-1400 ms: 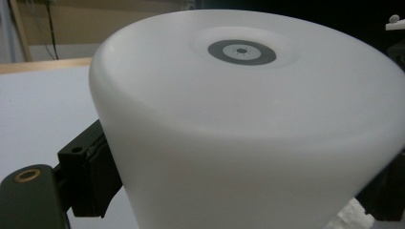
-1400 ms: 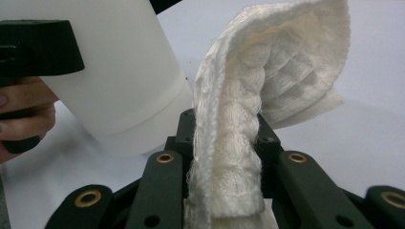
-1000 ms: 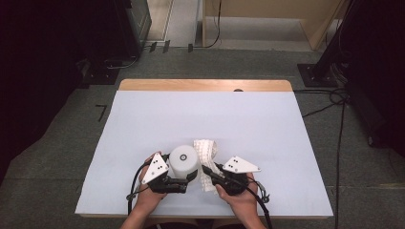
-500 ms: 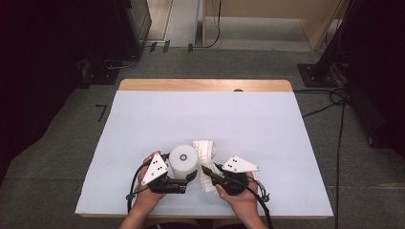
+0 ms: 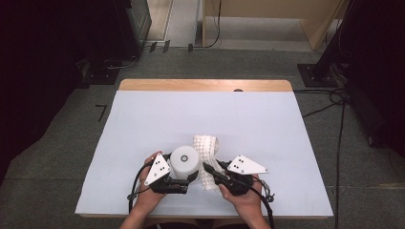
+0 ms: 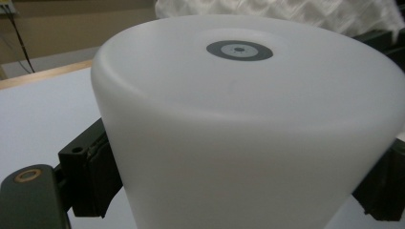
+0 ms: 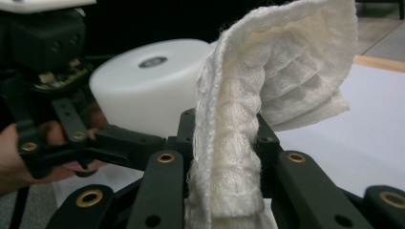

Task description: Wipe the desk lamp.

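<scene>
1. White cylinder [image 5: 185, 160] with a small grey disc on top, upright on the worktop [image 5: 143, 119] near the front edge, between the two hands.
2. Clamped at its sides by the black jaws of the left hand-held gripper [image 5: 184, 171]; jaw on each side visible in the left gripper view, pressed to the cylinder wall [image 6: 248, 157].
3. White waffle-textured cloth [image 5: 206, 157] just right of the cylinder, folded, probably touching it, though contact hard to judge.
4. Pinched between the narrow jaws of the right hand-held gripper [image 7: 224, 138]; cloth [image 7: 277, 81] rising above them and flopping over.
5. Pale worktop sheet, wooden strip at far edge; dark floor and cables [image 5: 334, 100] beyond.
</scene>
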A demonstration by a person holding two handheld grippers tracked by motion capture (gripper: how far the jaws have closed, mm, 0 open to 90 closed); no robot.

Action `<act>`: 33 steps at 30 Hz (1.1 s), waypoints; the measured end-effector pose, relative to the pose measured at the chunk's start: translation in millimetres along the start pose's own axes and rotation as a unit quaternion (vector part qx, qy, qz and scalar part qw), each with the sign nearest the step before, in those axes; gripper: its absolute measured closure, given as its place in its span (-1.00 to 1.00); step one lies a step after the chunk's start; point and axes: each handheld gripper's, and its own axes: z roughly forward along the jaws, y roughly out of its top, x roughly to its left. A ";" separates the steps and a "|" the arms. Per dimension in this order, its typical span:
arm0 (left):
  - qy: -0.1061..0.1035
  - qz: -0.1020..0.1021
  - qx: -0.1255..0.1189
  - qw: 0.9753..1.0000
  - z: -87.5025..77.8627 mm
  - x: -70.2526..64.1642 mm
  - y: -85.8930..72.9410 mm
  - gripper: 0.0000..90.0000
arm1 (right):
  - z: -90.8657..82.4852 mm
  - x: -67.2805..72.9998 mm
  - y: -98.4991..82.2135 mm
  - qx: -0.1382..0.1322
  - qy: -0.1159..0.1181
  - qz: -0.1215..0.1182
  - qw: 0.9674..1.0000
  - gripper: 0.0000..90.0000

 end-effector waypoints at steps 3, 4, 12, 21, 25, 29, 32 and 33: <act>0.009 0.026 0.005 1.000 3.5 0.0 -4.6 -0.81 | 4.0 -7.1 -7.4 0.013 -0.014 0.011 1.000 0.62; 0.008 0.031 0.008 0.999 5.1 0.2 -6.5 -0.81 | 4.3 -8.7 -8.4 0.014 -0.017 0.012 1.000 0.62; 0.013 0.012 0.017 1.000 10.8 6.9 -19.1 -0.81 | 4.8 -14.4 -10.8 0.016 -0.023 0.022 0.999 0.62; 0.087 -0.028 0.012 0.996 8.3 -7.8 -14.3 -1.00 | 4.7 -17.1 -12.1 0.019 -0.025 0.022 0.999 0.62; 0.169 -0.039 0.049 0.984 21.1 -24.9 -14.3 -1.00 | 4.4 -18.4 -12.9 0.019 -0.028 0.025 0.999 0.61; 0.200 -0.033 0.051 0.978 24.2 -32.5 -15.0 -0.90 | 4.8 -18.4 -13.5 0.022 -0.028 0.024 0.999 0.61; 0.194 -0.029 0.050 0.979 22.6 -30.6 -15.2 -0.82 | 5.2 -18.4 -13.7 0.023 -0.028 0.025 0.999 0.61; 0.190 -0.029 0.050 0.980 22.1 -29.6 -15.2 -0.82 | 5.3 -18.5 -13.9 0.023 -0.028 0.025 0.999 0.61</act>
